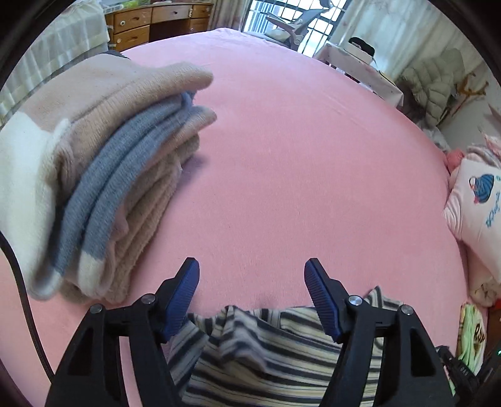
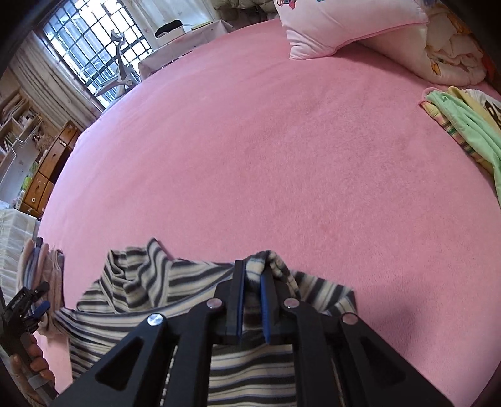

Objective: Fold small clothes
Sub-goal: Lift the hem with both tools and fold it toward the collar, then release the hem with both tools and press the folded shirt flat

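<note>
A grey-and-cream striped garment (image 2: pixel 150 291) lies crumpled on the pink bed (image 2: pixel 281 162). My right gripper (image 2: pixel 252 272) is shut on a bunched fold of it at its upper edge. In the left wrist view the striped garment (image 1: pixel 269 341) lies under and between the fingers. My left gripper (image 1: pixel 252 269) is open and empty, just above the cloth's edge. It also shows at the left edge of the right wrist view (image 2: pixel 37 300).
A folded stack of beige, blue and white knitwear (image 1: pixel 103 175) lies left of the left gripper. A pink pillow (image 2: pixel 344 25) and quilt are at the far right. Green and yellow clothes (image 2: pixel 463 125) lie at the right edge. A wooden desk (image 1: pixel 159 22) and window stand beyond the bed.
</note>
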### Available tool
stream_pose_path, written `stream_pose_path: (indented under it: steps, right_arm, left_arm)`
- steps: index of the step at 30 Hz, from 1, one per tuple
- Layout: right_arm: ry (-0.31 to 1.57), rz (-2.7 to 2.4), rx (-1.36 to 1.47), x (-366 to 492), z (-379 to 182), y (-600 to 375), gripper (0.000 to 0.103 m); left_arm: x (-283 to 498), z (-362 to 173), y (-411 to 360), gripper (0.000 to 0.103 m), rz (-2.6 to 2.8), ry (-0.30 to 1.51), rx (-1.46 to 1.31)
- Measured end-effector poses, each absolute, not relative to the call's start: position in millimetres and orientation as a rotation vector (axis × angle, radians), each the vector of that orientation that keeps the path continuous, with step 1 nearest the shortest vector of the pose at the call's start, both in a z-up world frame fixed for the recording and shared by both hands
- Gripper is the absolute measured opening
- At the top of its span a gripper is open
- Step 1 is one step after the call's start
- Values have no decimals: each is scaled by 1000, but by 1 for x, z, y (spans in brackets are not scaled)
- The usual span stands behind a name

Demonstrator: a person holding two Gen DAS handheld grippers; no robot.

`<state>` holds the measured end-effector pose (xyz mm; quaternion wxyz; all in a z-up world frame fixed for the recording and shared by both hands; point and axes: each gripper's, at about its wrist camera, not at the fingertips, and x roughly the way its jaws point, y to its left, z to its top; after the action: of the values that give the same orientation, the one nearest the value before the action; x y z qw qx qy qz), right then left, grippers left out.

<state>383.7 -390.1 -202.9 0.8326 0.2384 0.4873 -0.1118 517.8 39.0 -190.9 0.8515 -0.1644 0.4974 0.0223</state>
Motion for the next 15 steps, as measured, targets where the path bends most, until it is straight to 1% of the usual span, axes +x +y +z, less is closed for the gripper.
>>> stream_pose_path:
  steps: [2,4,5,6,7,11,15]
  right_arm:
    - [1046,-238,520,385,-204,-392,10]
    - [1076,-254,544,385,-209,-396,26]
    - [1086,-287,541,384,-211,-399,44]
    - [1087,-312,537,381,-211,-401,57]
    - [1083,-329,542,378,-212,-405,60]
    - [1061,-305,585,360,-208,-414,61]
    - [1010,-219,461,339,-191,-397,60]
  left_arm:
    - [518,-190,41,68,54,1057,-347]
    - [514,-190,42,68,51,1055,-324]
    - [510,-187,41,68,44,1052,-302]
    - [508,-186,40,68,37,1052,-285]
    - [503,-184,42,68,27,1050,-264]
    - [471,-174,41,68,-33,1037,-165]
    - [437,-163,25,68,-115,1013,-21]
